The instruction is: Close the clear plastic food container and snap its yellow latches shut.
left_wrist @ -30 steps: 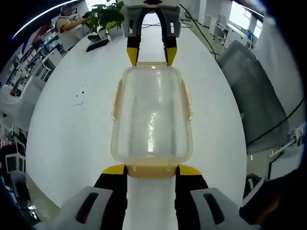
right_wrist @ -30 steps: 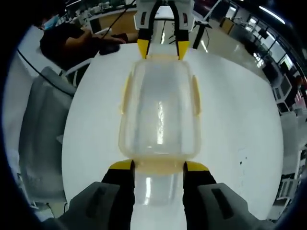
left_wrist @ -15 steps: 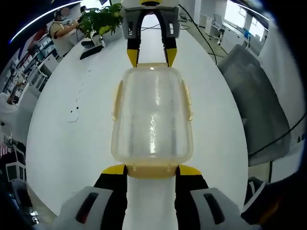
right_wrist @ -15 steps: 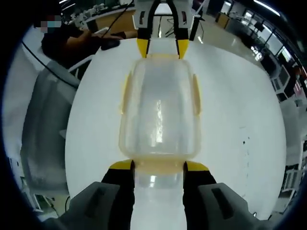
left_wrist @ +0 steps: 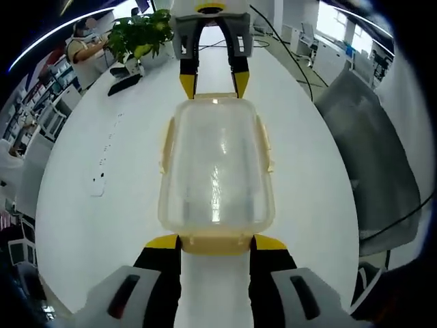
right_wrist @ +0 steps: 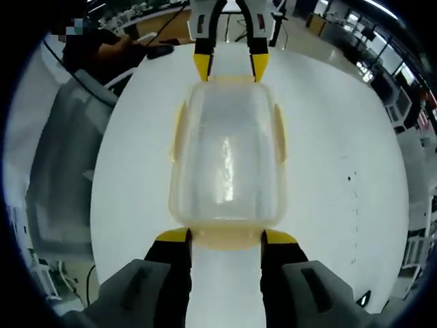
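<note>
Clear container sits mid-table, lid on, between the two grippers. Left gripper: yellow tips straddle the near end latch, jaws apart, touching latch's outer corners. Right gripper same at opposite end, jaws apart beside its latch; it also shows at far end in left gripper view. Side latches yellow; whether snapped – can't tell. Contents unclear through frosted lid. Both grippers point at each other along container's long axis, angled down. Gray chair at table edge; plant at far edge.
</note>
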